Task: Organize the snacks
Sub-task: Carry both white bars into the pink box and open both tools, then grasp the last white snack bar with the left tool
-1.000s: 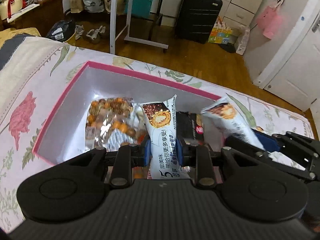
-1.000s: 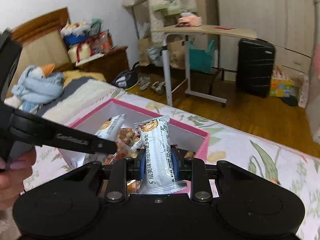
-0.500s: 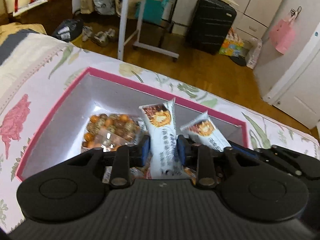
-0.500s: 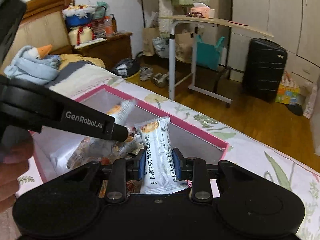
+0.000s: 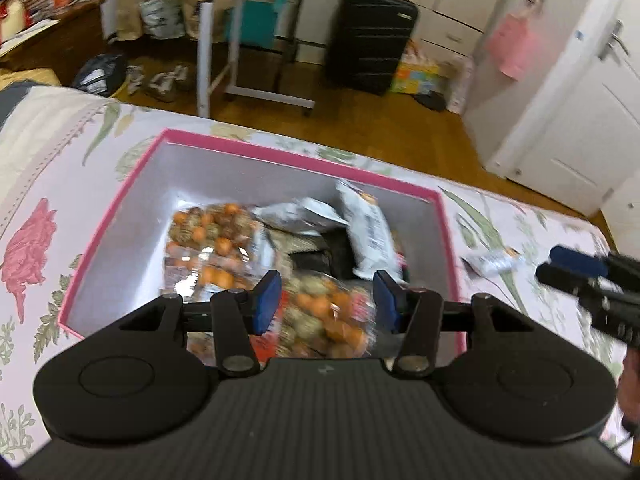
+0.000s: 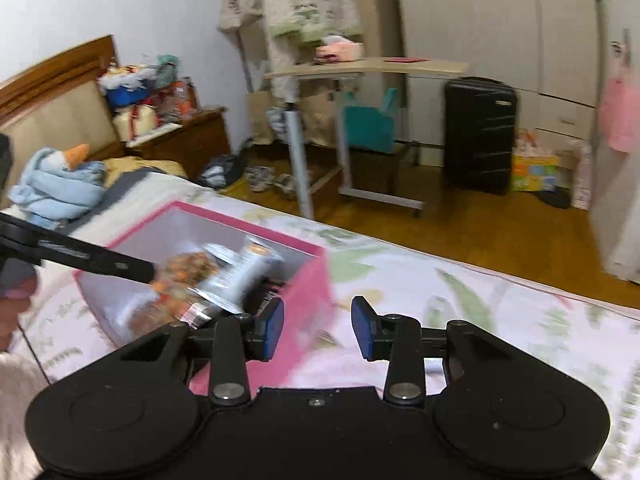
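Note:
A pink-rimmed box (image 5: 256, 151) lies on the floral bedspread and holds several snack packs. Two white wafer packs (image 5: 370, 232) lie inside on orange snack bags (image 5: 208, 236). My left gripper (image 5: 326, 300) is open and empty above the box's near side. My right gripper (image 6: 318, 330) is open and empty over the bedspread just right of the box (image 6: 308, 292). It shows at the right edge of the left wrist view (image 5: 576, 268). A small white pack (image 5: 492, 262) lies on the bedspread outside the box.
The bed edge drops to a wooden floor beyond the box. A rolling side table (image 5: 256, 40) and a black suitcase (image 5: 368, 36) stand there. A blue plush toy (image 6: 60, 184) lies at the bed head. White wardrobe doors (image 5: 580, 100) stand at the right.
Both grippers opened and let go of their white wafer packs, which now lie in the box. The right gripper moved right, off the box. Both views are motion-blurred.

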A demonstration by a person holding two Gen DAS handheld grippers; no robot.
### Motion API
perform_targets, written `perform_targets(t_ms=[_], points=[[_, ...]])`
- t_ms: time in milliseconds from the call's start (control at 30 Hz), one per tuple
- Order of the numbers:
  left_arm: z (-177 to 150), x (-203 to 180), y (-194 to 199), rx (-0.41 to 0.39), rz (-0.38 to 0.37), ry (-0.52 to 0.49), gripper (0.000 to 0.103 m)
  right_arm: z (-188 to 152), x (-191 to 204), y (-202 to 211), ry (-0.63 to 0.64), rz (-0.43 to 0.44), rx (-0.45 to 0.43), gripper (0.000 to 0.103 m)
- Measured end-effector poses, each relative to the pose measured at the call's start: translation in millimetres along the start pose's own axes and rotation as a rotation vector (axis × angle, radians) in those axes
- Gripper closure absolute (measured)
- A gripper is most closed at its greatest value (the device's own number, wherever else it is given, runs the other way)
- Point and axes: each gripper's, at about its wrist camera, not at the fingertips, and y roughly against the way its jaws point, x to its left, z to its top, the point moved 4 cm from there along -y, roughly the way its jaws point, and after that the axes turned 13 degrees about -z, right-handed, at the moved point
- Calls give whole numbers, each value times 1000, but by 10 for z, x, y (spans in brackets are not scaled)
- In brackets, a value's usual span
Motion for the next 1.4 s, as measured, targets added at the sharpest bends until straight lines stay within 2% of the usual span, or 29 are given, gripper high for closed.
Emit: perform_targets(t_ms=[167,333,467,600,767,867,1000,1100,1233,1267,1333,1400], points=[[37,-416,2,13,-51,-70,53,-15,-439,138,-61,-61,37,58],[111,-899,-161,40,-112,-110,52,31,-826,75,-192,-42,96,53],[123,-1286,-445,56,-152,-119,49,-18,-1037,-152,-262,-30,166,52],[104,-1512,-875,83,-155,-70,48,-97,-1162,-459,-288,-38,223,52],[92,-1530,-1540,139,-132,93,48,-195,-1338,-887,-338,-45,286,52],[93,-1480,-1821,135,-120,182,47,-303,-1380,-1082,-354,-49,269,52],[100,-1446,-2063,95,-60,174,46,-508,-1445,-1239,-406,-28,235,54],[68,-1393,-2232,113,-51,196,46,-614,-1460,-1286,-447,-2,233,61],[-81,-1317,-2430,151,-48,273,48,-754,-1386,-1252,-393,4,252,68],[-96,-1307,-2446,136,-57,275,48,-793,-1368,-1235,-367,-2,257,68],[-105,-1327,-2423,97,-66,245,50,-840,-1333,-1187,-325,3,252,70],[-131,-1336,-2437,109,-83,225,62,-855,-1288,-1152,-286,-2,246,70]])
